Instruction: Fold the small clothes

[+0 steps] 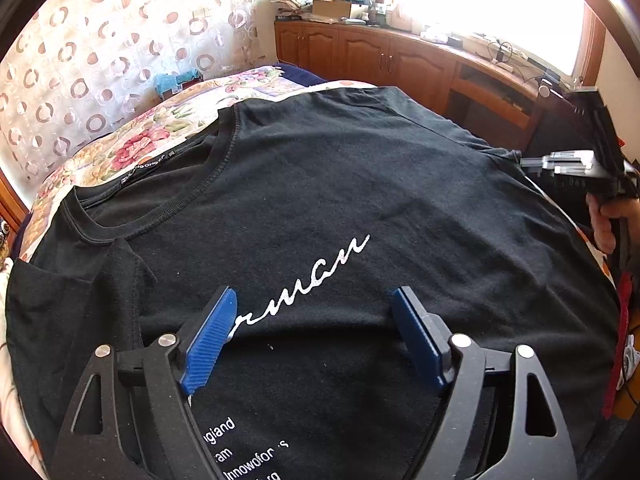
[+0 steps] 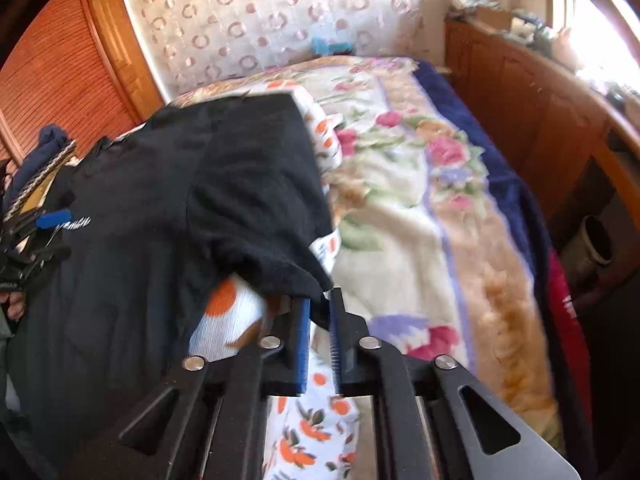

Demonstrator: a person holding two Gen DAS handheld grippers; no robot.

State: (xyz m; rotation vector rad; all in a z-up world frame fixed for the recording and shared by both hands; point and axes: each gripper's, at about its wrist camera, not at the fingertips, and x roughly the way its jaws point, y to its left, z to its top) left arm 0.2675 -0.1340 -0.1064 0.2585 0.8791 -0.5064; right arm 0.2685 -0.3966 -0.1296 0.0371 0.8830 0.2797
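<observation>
A black T-shirt with white script lettering lies spread front-up on the bed, collar to the left. My left gripper is open and empty, its blue fingers hovering just over the shirt's printed chest. My right gripper is shut on the edge of the shirt's sleeve and holds that black cloth lifted off the bed. The right gripper also shows at the right edge of the left wrist view, at the shirt's far sleeve. The left gripper's blue finger shows at the left of the right wrist view.
A floral blanket covers the bed, with an orange-print white cloth under the shirt. A wooden cabinet with clutter runs under the window beyond the bed. A patterned curtain hangs at the head. Clothes pile at the left.
</observation>
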